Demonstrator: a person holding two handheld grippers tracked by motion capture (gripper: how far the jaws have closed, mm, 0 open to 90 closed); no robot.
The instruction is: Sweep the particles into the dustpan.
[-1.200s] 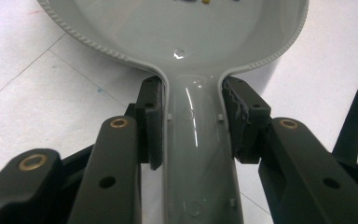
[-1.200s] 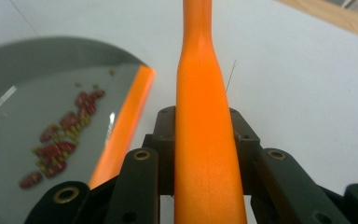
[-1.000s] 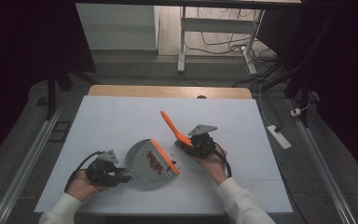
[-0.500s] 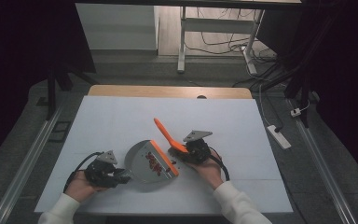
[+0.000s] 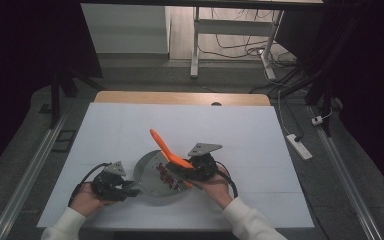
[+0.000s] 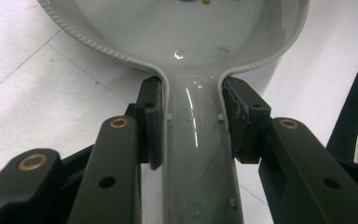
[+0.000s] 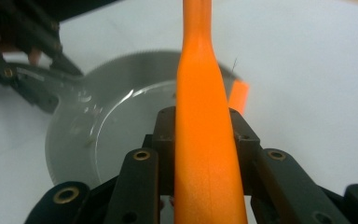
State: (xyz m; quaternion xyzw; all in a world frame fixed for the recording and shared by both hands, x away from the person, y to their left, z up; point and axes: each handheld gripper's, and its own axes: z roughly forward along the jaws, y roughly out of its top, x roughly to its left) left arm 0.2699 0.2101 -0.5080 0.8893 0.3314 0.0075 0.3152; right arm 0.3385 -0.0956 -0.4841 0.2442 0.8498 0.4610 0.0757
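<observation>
1. The white surface (image 5: pixel 130 125) carries the grey pan (image 5: pixel 147 172), which sits near its front edge.
2. Left claw (image 6: pixel 193 119) clamps the pan's handle (image 6: pixel 193 163); a loose grip could let the pan swivel.
3. Right claw (image 7: pixel 204 140), just right of the pan, pinches an orange spatula (image 7: pixel 203 93) angled over it; scraping hard could flick the red bits (image 5: pixel 166 174) out.

- grey pan (image 5: pixel 152 176) showing a finely ridged rim
- orange spatula (image 5: pixel 169 151) standing out bright
- red bits (image 5: pixel 166 175) lying in the pan
- black right gripper (image 5: pixel 196 169)
- white table (image 5: pixel 240 130) showing faint grid lines
</observation>
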